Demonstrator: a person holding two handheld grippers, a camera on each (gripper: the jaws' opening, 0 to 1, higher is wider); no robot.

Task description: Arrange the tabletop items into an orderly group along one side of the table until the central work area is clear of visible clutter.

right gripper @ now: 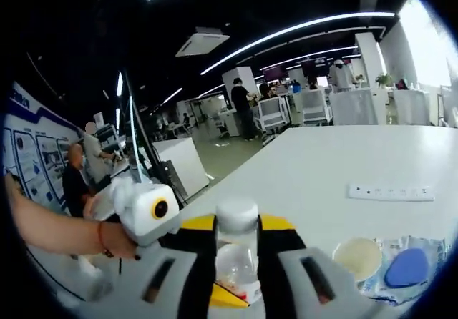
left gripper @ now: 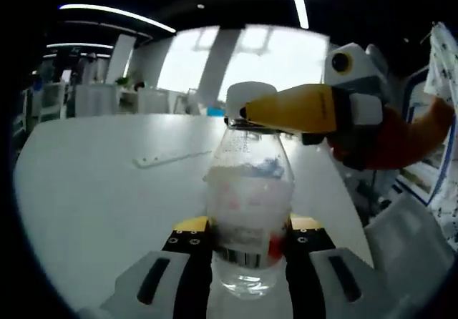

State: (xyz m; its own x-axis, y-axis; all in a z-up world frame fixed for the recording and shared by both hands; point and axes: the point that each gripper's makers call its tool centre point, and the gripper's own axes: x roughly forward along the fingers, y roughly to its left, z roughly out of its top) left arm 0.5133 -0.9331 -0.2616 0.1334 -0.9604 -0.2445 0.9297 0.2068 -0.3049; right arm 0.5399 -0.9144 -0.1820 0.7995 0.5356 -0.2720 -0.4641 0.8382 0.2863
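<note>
Clear bottle upright near the table edge, left gripper clamped on its body, right gripper closed on its white cap, power strip far, packets right

One clear bottle with one white cap. One white power strip lies on the one white table. One round pale lid, one blue oval piece in clear wrapping. Two grippers: left gripper, right gripper.
</note>
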